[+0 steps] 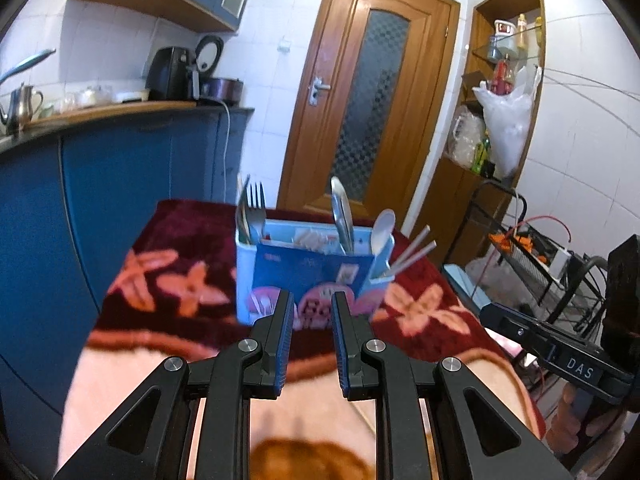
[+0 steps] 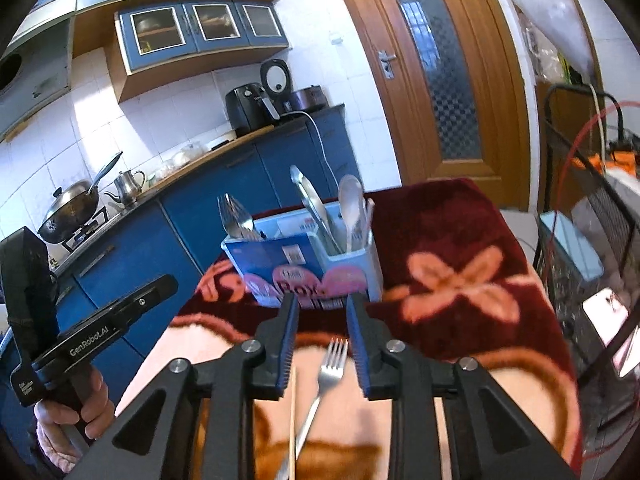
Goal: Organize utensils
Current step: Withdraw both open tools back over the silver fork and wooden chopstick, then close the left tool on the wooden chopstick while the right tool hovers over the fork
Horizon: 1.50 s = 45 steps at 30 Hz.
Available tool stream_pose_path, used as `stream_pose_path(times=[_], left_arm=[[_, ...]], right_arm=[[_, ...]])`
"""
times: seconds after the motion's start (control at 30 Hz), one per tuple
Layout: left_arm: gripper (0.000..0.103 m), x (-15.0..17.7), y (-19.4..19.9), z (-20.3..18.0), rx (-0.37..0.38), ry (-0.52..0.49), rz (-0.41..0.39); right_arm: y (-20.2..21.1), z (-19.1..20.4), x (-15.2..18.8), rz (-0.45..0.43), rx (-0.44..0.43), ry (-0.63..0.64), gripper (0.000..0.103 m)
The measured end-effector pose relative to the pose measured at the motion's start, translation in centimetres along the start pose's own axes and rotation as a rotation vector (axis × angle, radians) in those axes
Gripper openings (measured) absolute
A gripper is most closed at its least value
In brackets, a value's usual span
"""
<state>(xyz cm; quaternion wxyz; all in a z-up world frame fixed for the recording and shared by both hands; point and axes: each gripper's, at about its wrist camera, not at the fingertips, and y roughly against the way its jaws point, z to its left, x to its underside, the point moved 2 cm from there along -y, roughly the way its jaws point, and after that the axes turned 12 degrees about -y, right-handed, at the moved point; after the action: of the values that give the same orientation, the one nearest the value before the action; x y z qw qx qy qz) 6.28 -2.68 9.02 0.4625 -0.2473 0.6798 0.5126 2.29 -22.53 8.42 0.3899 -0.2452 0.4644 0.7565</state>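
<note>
A light blue utensil holder stands on the blanket-covered table; it also shows in the right wrist view. It holds forks, tongs, a white spoon and chopsticks. My left gripper is open and empty, just short of the holder. My right gripper is open and empty above a loose fork and a single chopstick that lie on the blanket below it. The other gripper's body shows at the left.
Blue kitchen cabinets with a counter run along the left, with a wok and kettle on it. A wooden door is behind the table. A black wire rack with cables stands at the right.
</note>
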Motion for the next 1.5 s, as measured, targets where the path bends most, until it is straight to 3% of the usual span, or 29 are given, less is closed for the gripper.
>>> stream_pose_path(times=[0.5, 0.8, 1.13, 1.5], left_arm=[[0.019, 4.5, -3.7, -1.6, 0.058, 0.087, 0.215], [0.019, 6.5, -6.7, -3.5, 0.066, 0.082, 0.35], [0.019, 7.1, -8.8, -5.3, 0.14, 0.098, 0.45], [0.019, 7.8, -10.8, -6.0, 0.115, 0.115, 0.546]], right_arm=[[-0.7, -4.8, 4.4, 0.097, 0.063, -0.052, 0.032], [-1.2, -6.3, 4.9, 0.1, 0.08, -0.06, 0.034], [-1.3, -7.9, 5.0, 0.101, 0.063, -0.094, 0.037], [-1.0, -9.2, 5.0, 0.09, 0.047, -0.123, 0.038]])
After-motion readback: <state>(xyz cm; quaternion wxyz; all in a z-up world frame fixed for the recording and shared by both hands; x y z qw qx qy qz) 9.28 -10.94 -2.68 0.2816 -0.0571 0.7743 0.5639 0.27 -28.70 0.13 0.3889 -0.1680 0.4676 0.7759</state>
